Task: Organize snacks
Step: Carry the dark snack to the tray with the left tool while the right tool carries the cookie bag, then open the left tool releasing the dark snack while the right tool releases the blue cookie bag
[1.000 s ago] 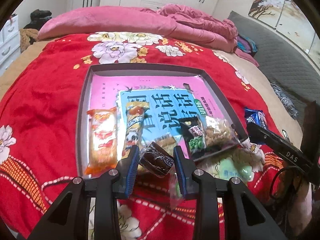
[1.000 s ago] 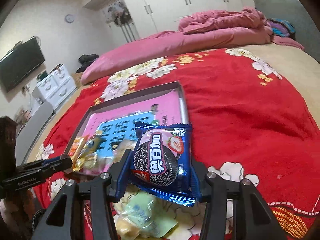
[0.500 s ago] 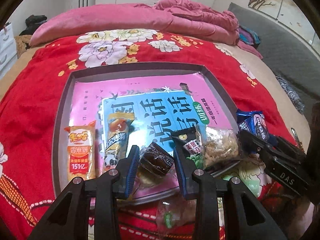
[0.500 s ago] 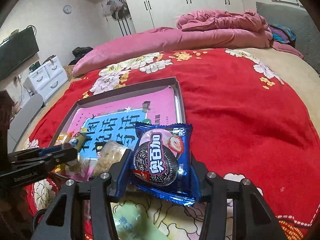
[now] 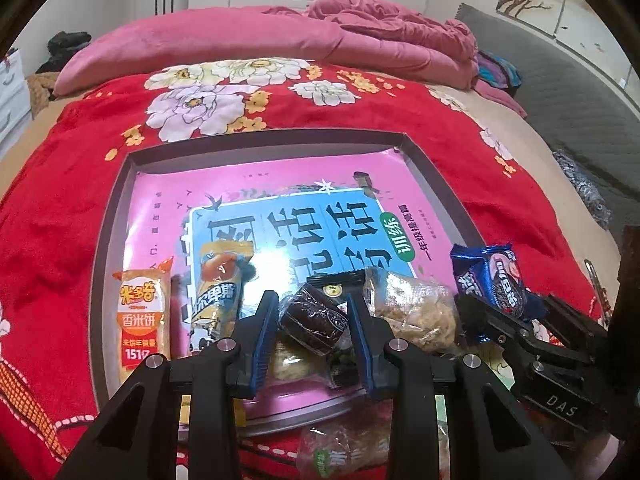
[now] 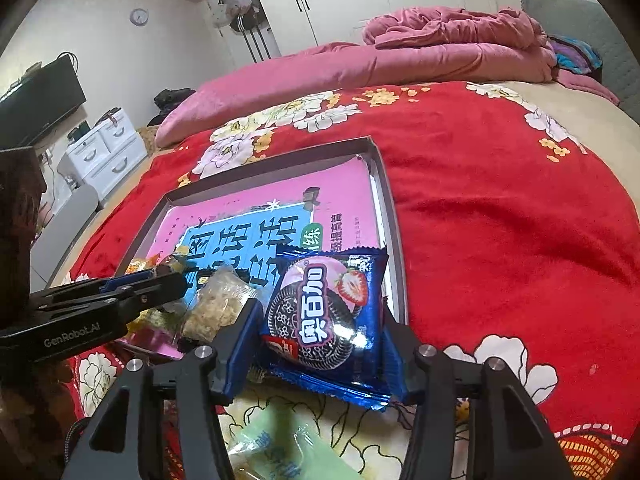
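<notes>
My left gripper (image 5: 314, 330) is shut on a dark brown wrapped cake (image 5: 314, 320) and holds it over the near edge of the grey tray (image 5: 116, 208). In the tray lie an orange rice-cracker pack (image 5: 142, 320), a yellow wafer pack (image 5: 218, 284), a green-pea pack and a clear pack of crumbly snack (image 5: 416, 312), all on a pink and blue book (image 5: 280, 208). My right gripper (image 6: 320, 320) is shut on a blue Oreo pack (image 6: 326, 320), just outside the tray's near right corner (image 6: 394, 264); it also shows in the left wrist view (image 5: 494, 280).
The tray sits on a red flowered blanket (image 6: 500, 208) on a bed. A pale green snack pack (image 6: 276, 448) and a clear pack (image 5: 340, 452) lie on the blanket before the tray. Pink pillow and quilt (image 5: 240, 44) at the far end.
Both grippers have moved forward toward the tray, each still holding its snack. The left gripper's cake went from over the blanket to over the tray's near edge.
</notes>
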Demonstrator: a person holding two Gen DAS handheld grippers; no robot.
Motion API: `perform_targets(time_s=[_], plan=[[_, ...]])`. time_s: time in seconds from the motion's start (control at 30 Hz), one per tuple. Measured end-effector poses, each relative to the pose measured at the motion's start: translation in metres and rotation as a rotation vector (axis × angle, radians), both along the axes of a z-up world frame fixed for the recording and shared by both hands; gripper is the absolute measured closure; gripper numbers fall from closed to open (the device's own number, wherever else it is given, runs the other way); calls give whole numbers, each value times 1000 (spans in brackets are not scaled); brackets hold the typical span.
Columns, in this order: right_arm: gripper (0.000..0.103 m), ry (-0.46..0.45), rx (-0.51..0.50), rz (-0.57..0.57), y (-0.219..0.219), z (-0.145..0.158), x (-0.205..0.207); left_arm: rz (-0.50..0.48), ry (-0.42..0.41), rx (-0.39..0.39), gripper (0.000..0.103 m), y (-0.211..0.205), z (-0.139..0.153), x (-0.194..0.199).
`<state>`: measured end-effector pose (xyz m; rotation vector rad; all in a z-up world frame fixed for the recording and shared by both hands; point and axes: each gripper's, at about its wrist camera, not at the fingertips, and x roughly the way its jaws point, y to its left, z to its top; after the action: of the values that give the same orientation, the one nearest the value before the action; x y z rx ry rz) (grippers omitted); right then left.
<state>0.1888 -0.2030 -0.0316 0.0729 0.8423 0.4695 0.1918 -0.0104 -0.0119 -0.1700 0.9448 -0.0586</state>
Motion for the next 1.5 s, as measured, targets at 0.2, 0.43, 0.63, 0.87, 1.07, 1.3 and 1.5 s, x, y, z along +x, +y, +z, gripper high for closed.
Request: perform_targets(time_s=[0.2, 0.43, 0.63, 0.87, 1.07, 1.3, 1.5], plan=[[43, 2, 1, -2, -2, 1, -1, 0, 1, -7, 67, 0, 0, -1], [42, -8, 11, -8, -6, 4, -3, 11, 20, -4, 58, 1, -3, -2], [39, -19, 19, -14, -9, 9, -4, 17, 24, -7, 54, 4, -3, -4], [37, -31, 24, -21, -11, 13, -5, 20, 19, -15, 50, 5, -1, -8], [33, -39, 23, -22, -13, 15, -7, 14, 0, -36, 41, 6, 5, -14], [31, -58, 17, -15, -16, 21, -15, 13, -23, -60, 37, 9, 14, -23], [30, -50, 27, 6, -19, 24, -26, 19, -28, -74, 36, 15, 16, -36]])
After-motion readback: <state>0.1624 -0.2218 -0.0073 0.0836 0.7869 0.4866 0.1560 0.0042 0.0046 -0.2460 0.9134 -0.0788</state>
